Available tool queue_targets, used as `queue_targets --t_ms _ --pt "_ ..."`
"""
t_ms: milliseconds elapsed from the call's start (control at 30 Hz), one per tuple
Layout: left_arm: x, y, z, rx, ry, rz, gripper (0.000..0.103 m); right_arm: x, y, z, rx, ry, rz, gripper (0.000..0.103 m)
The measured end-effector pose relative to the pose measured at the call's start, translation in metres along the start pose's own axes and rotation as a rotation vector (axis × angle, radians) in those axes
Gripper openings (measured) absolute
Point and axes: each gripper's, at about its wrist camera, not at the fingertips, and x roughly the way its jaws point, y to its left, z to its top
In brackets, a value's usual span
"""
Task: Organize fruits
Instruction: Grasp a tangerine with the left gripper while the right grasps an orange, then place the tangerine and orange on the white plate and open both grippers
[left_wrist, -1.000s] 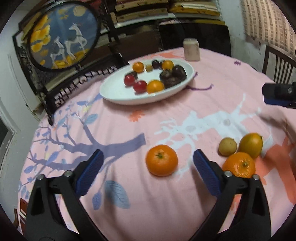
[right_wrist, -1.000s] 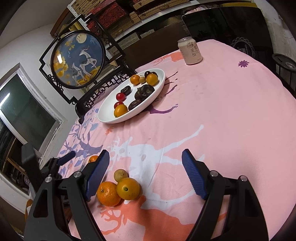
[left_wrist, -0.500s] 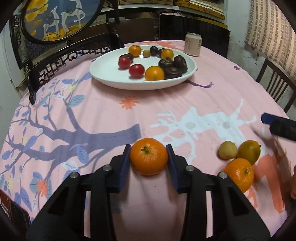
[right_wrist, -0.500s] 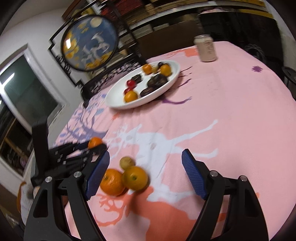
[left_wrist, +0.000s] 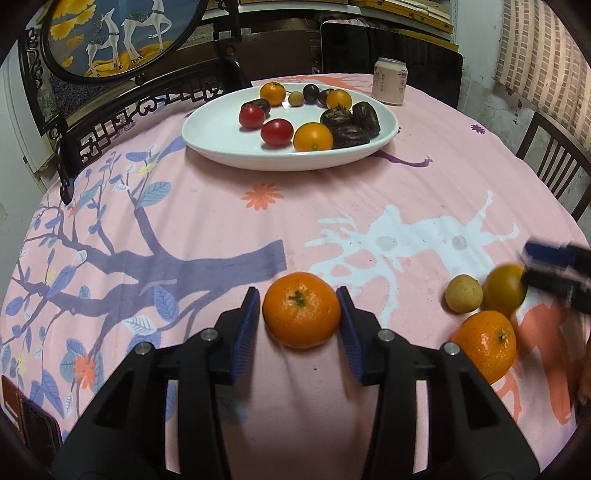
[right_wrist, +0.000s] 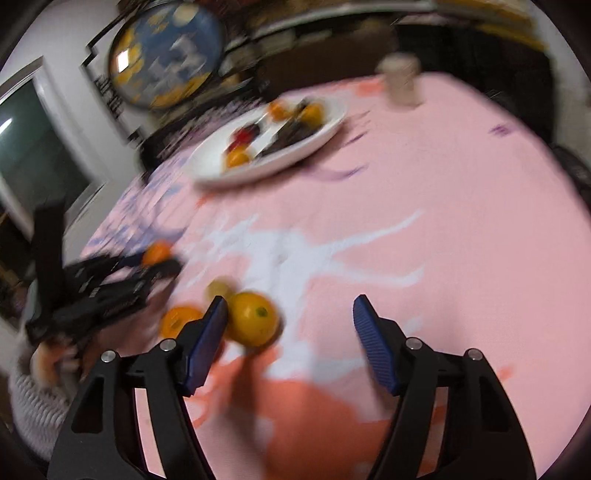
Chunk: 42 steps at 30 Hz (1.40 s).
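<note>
My left gripper (left_wrist: 300, 323) is shut on a tangerine (left_wrist: 301, 309), its blue pads against both sides, low over the pink cloth. It also shows in the right wrist view (right_wrist: 157, 252). To the right lie a second tangerine (left_wrist: 485, 345), a yellow-orange fruit (left_wrist: 503, 290) and a small tan fruit (left_wrist: 463, 294). My right gripper (right_wrist: 290, 334) is open, its left pad beside the yellow-orange fruit (right_wrist: 253, 323). A white oval plate (left_wrist: 221, 142) at the far side holds several fruits.
A drink can (left_wrist: 390, 85) stands behind the plate. A round framed deer picture on a dark stand (left_wrist: 110, 35) is at the back left. A chair back (left_wrist: 554, 170) is at the right edge. The right wrist view is motion-blurred.
My left gripper came forward and closed on the tangerine. My right gripper swung left and down toward the group of three fruits.
</note>
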Motion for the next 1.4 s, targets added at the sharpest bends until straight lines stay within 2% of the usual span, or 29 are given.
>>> queue_targets --t_ms 33,100,200,267,433,600,700,800,833,1033,1133,1200,1400 --pt "0.0 0.0 0.0 0.0 0.0 0.001 0.044 -0.008 -0.007 0.002 0.035 -0.04 0.01 0.07" --pt "0.0 0.0 0.0 0.0 0.001 0.001 0.045 -0.015 -0.017 0.004 0.084 -0.066 0.078 0.07" --pt "0.0 0.0 0.0 0.0 0.0 0.002 0.045 -0.007 -0.01 0.002 0.052 -0.018 0.121 0.07" --pt "0.001 0.0 0.0 0.0 0.001 0.006 0.046 0.0 0.001 -0.001 0.005 0.007 0.105 0.069" --pt "0.001 0.0 0.0 -0.002 0.002 0.011 0.048 0.014 0.011 -0.003 -0.053 0.048 0.057 0.054" --pt "0.001 0.0 -0.001 0.0 0.002 0.011 0.048 0.023 0.025 -0.01 -0.122 0.085 0.059 0.039" --pt "0.001 0.0 -0.001 0.001 0.001 0.009 0.048 0.024 0.028 -0.012 -0.135 0.089 0.064 0.037" --pt "0.001 -0.001 -0.001 0.007 -0.001 0.001 0.044 0.022 0.026 -0.011 -0.122 0.082 0.082 0.037" --pt "0.0 -0.001 -0.001 0.006 -0.003 -0.007 0.039 0.019 0.023 -0.01 -0.109 0.069 0.089 0.037" --pt "-0.015 0.002 0.003 -0.021 -0.058 -0.022 0.039 0.006 0.008 0.0 -0.023 0.008 0.12 0.037" --pt "-0.024 0.013 0.016 -0.065 -0.086 -0.033 0.039 0.003 0.006 0.013 0.001 0.004 0.154 0.037" --pt "-0.026 0.021 0.033 -0.073 -0.1 -0.006 0.039 0.002 0.007 0.028 0.001 0.002 0.161 0.037" --pt "-0.012 0.046 0.096 -0.14 -0.14 0.028 0.039 0.02 0.029 0.104 -0.031 -0.034 0.145 0.037"
